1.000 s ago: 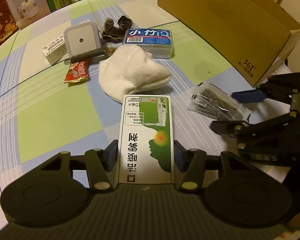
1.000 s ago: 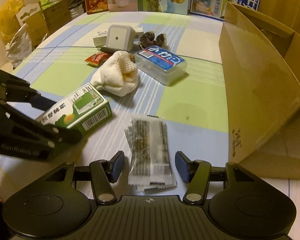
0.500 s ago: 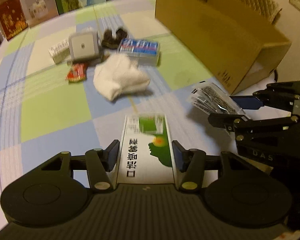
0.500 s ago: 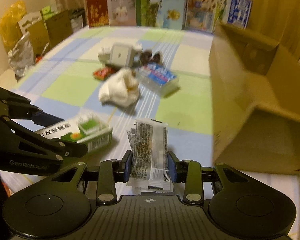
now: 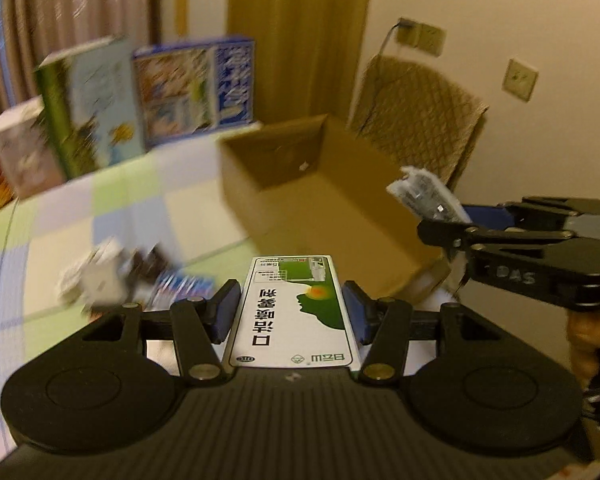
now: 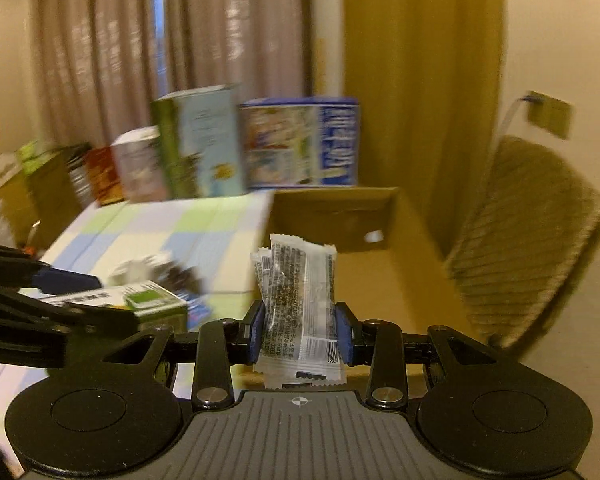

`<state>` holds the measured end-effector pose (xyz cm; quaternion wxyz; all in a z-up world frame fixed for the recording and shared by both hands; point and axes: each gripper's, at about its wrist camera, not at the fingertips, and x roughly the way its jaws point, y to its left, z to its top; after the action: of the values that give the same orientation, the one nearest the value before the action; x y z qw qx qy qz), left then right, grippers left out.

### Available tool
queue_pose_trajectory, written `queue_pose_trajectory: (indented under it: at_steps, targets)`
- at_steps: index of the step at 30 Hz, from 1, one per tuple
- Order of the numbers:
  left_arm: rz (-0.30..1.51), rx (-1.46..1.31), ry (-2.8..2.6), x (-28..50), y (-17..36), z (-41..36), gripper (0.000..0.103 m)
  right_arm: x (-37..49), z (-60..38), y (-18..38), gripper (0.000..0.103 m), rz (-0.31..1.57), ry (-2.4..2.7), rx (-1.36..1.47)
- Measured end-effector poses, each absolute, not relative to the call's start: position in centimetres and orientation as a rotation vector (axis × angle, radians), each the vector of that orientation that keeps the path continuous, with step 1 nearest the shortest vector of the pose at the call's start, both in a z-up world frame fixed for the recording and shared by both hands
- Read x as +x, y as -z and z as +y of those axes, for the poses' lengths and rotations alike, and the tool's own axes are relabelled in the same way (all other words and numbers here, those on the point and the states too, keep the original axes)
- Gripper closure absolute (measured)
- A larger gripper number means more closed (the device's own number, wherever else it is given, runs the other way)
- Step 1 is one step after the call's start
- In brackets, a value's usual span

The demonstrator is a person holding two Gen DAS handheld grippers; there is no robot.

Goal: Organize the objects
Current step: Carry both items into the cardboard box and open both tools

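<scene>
Jaws clamped, both loads now lifted toward the cardboard box [image 5: 320, 200].
Left gripper [image 5: 292, 310] grips the medicine carton [image 5: 296, 320]; right gripper [image 6: 299, 330] pinches the sachets [image 6: 298, 300], worktop [image 5: 80, 220] left behind: dropping in looks next.

Glossy clear plastic sachets [image 6: 300, 312]; matt cardboard box [image 5: 324, 200].

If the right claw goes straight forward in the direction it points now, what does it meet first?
Most likely the open cardboard box. The right claw, shut on the clear sachets, points at the box's opening, with nothing seen between. The picture is blurred, so depth is uncertain; it may pass over the near edge into the box.
</scene>
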<state>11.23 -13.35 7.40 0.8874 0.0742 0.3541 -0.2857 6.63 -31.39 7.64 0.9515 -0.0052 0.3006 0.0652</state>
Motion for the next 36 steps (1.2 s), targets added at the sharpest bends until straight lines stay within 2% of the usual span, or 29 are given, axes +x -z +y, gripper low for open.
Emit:
queue_pose_trajectory:
  at_steps: [6,12,15,17,25,27,29,36]
  targets:
    - [0.721,0.165,0.646,14.0,-7.6,-20.1,0.052,10.1,-36.3,-7.5,0.069,0.660,-0.053,0.039]
    - [0.735,0.154,0.673,16.7,-5.7,-24.1,0.052,12.1,-39.4,-6.0,0.069,0.698,-0.013,0.063]
    - [0.728,0.121,0.661,17.7,-4.8,-24.5,0.051,12.8,-40.3,-5.1,0.069,0.716,-0.011,0.082]
    - [0.723,0.119,0.649,17.8,-4.6,-24.3,0.046,13.0,-40.5,-4.6,0.069,0.726,-0.011,0.096]
    - [0.731,0.078,0.583,17.1,-4.7,-20.7,0.042,14.2,-40.1,-3.2,0.069,0.745,-0.029,0.127]
    - [0.728,0.072,0.573,16.7,-4.9,-20.0,0.039,14.6,-40.0,-3.2,0.064,0.728,-0.043,0.146]
    - [0.727,0.063,0.564,16.2,-5.0,-19.3,0.034,14.7,-39.9,-3.4,0.030,0.711,-0.050,0.166]
    - [0.732,0.026,0.516,13.4,-5.2,-16.4,0.024,12.2,-38.6,-5.2,0.027,0.683,-0.052,0.194]
